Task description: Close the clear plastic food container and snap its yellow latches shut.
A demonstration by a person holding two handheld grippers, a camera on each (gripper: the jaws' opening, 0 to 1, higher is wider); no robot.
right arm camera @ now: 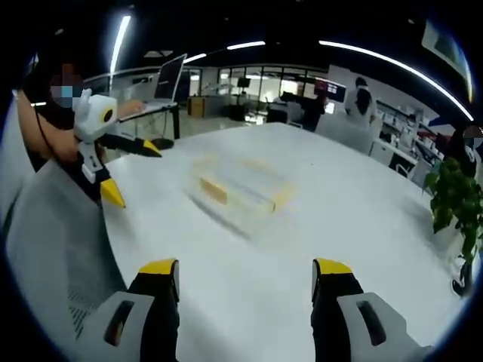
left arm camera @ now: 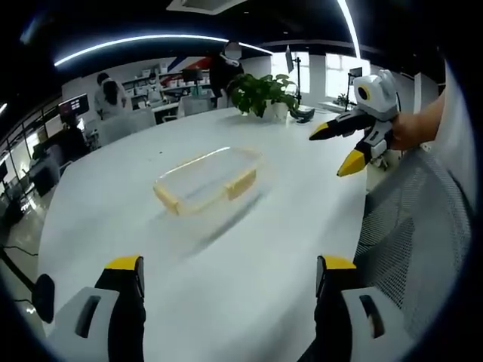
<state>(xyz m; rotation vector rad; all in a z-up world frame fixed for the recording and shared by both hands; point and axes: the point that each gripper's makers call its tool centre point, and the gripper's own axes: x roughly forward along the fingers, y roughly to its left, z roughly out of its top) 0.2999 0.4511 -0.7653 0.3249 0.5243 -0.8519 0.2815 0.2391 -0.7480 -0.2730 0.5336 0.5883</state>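
A clear plastic food container (left arm camera: 207,179) with yellow latches lies on the white table (left arm camera: 249,279), lid on it; whether the latches are snapped I cannot tell. It also appears blurred as the container (right arm camera: 243,188) in the right gripper view. My left gripper (left arm camera: 230,273) stands open well short of it, nothing between its jaws. My right gripper (right arm camera: 244,275) is open too and empty, apart from the container. The right gripper (left arm camera: 341,145) shows held above the table's right side; the left gripper (right arm camera: 130,170) shows at the left, held by a person.
A potted green plant (left arm camera: 260,92) stands at the table's far end, seen also as the plant (right arm camera: 453,202). A grey mesh chair (left arm camera: 411,234) sits at the table's right edge. Desks, monitors and people fill the office behind.
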